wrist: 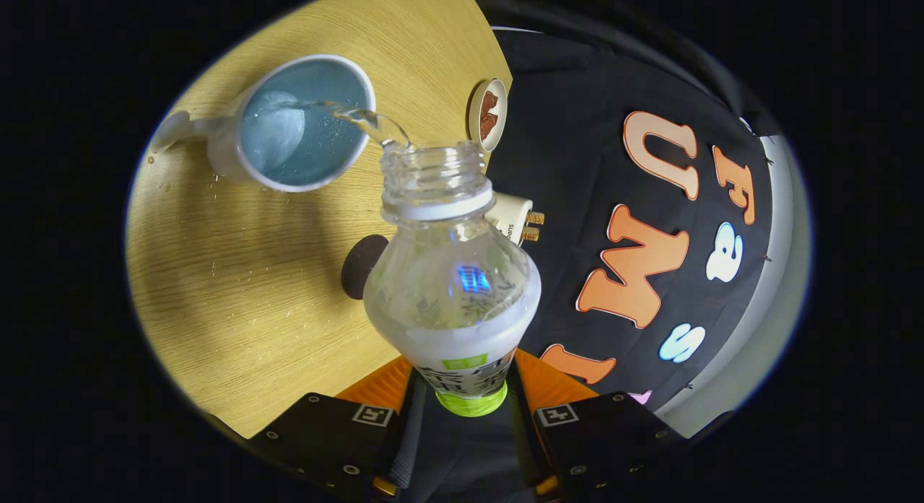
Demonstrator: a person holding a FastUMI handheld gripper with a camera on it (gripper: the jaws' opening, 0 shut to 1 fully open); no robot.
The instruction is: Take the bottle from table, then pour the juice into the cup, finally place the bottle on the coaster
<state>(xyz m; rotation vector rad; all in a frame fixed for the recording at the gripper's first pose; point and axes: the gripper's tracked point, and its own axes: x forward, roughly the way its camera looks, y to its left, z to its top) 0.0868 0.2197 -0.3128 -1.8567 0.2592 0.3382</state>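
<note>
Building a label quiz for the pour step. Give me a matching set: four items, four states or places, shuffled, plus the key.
1. bottle
2. cup
3. coaster
4. small dish

A. dark disc on the table, behind the bottle
B. at the table's far edge, brown pieces inside
C. tilted, cap off, between the hand-held gripper fingers
D. white, taking in a clear stream

Pairs: 1-C, 2-D, 3-A, 4-B

coaster (363, 266) half hidden behind bottle (453, 286), plug (514, 218) partly behind bottle neck
</note>
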